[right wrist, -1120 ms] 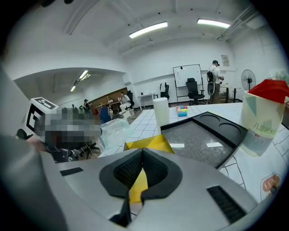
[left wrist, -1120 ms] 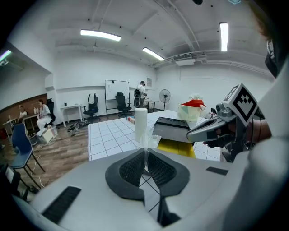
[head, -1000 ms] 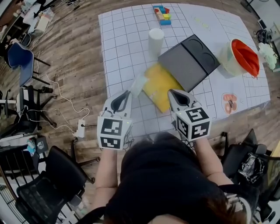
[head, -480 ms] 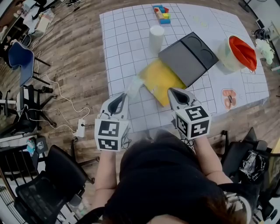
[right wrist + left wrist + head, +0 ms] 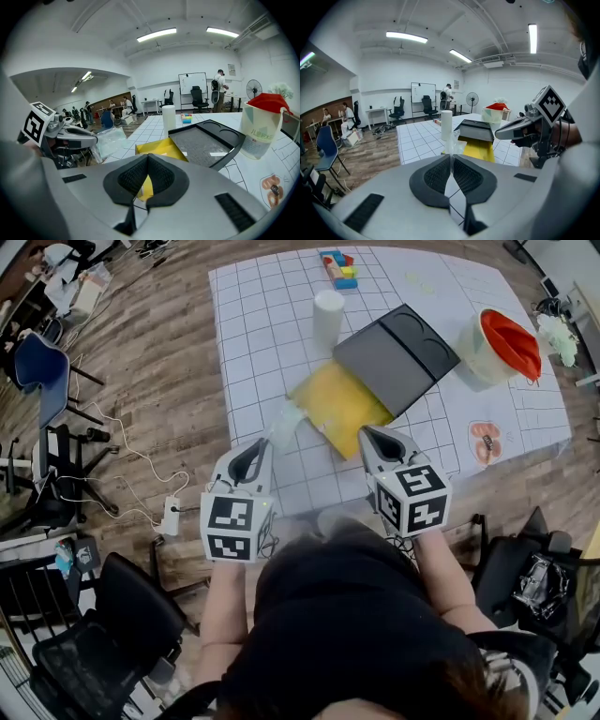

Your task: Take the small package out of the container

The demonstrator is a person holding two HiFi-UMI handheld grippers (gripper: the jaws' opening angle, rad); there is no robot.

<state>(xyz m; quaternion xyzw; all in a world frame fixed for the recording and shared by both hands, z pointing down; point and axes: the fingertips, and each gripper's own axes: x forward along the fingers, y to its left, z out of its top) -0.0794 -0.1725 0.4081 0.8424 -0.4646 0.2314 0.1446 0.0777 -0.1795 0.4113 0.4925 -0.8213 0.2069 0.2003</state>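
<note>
Head view: we see the left gripper [image 5: 271, 440] pressed together on the clear small package [image 5: 286, 422]. The package is out of the yellow container [image 5: 342, 407], just beside its left corner over the gridded table [image 5: 248, 343]; we can't tell if they touch. Left gripper view agrees: jaws pinch the thin plastic, no gap. The right gripper [image 5: 365, 431] pinches the container's near corner, and right gripper view shows yellow between its closed jaws. A black tray [image 5: 398, 357] overlaps the container's far side. A white cylinder [image 5: 327, 315] and a white bucket with red top [image 5: 497, 345] stand farther back.
</note>
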